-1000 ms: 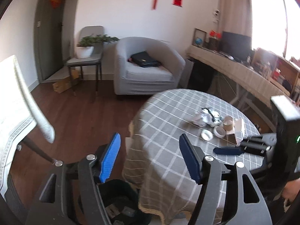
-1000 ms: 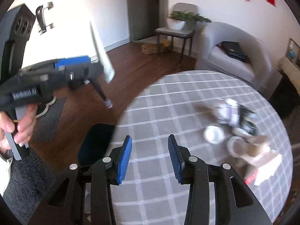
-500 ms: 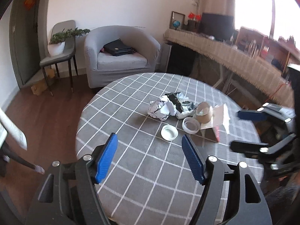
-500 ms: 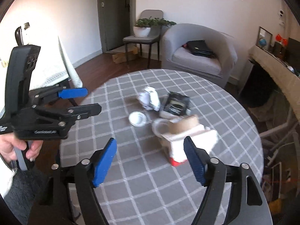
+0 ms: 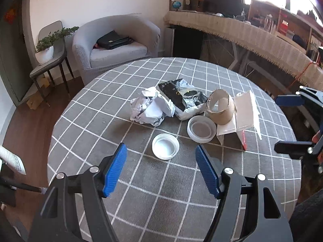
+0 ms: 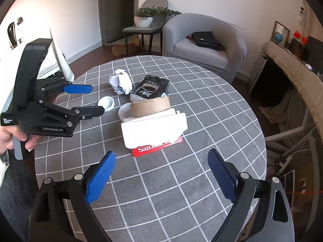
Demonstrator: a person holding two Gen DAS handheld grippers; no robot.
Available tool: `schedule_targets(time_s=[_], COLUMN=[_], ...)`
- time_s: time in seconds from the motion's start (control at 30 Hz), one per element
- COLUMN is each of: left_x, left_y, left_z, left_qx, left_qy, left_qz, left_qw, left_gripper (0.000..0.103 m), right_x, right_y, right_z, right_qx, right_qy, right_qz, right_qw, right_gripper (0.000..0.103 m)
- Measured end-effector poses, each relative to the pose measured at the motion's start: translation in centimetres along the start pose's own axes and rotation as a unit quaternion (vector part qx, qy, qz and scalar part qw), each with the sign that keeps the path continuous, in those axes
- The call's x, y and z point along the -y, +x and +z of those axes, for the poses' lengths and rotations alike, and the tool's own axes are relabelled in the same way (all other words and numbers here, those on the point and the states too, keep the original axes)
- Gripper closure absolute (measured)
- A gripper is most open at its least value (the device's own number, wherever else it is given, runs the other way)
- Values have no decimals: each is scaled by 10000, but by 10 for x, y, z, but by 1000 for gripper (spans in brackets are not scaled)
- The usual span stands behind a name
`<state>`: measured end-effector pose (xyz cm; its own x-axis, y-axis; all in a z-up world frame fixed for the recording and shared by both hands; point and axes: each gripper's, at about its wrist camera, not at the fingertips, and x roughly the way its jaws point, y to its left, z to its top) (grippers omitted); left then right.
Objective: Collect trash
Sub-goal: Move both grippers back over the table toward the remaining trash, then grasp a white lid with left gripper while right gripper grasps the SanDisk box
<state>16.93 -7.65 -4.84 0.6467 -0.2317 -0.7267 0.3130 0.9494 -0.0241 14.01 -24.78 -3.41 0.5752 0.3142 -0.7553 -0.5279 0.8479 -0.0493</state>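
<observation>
A round table (image 5: 84,109) under a grey checked cloth fills both views, with a grey armchair (image 5: 121,40) beyond its far edge that holds a black bag (image 5: 113,41), a chair bearing a potted plant (image 5: 45,47) to one side, and a long fringed counter (image 5: 252,34) along the wall. The trash lies bunched near the table's middle: a torn white carton (image 6: 153,129) with a red panel reading "San…" (the rest is too blurred to read) lies nearest the right gripper (image 6: 161,177), whose blue-padded jaws are spread wide and empty above the cloth just short of it. A brown cardboard tape core (image 5: 221,109) leans on the carton, touching a shallow white lid (image 5: 201,129); behind them lie a black-and-white foil pouch (image 5: 181,98), its print unreadable, and a ball of crumpled white paper (image 5: 151,109). A smaller white cap (image 5: 165,146) lies apart, nearest the left gripper (image 5: 161,173), whose jaws also stand released with nothing between them, the cap just ahead. In the right wrist view, the left gripper's body reads "GenRobot.AI".
</observation>
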Motion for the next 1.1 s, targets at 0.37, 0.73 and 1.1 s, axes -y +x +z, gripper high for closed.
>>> schedule_targets(time_s=[0.37, 0.73, 1.1], left_x=[-1, -10, -19], left_y=[21, 14, -4], left_z=[4, 0, -6], left_qx=[-239, -211, -149], left_qy=[-28, -143, -185], left_qz=[26, -68, -118], left_qw=[9997, 9997, 9996], left_gripper=[54, 70, 70], right_x=[2, 0, -1], right_y=[12, 30, 48], right_z=[10, 17, 23], right_qx=[-38, -145, -230], right_qy=[-326, -559, -570], right_qz=[223, 369, 464], right_qw=[9992, 9976, 9970], right_gripper=[8, 4, 4])
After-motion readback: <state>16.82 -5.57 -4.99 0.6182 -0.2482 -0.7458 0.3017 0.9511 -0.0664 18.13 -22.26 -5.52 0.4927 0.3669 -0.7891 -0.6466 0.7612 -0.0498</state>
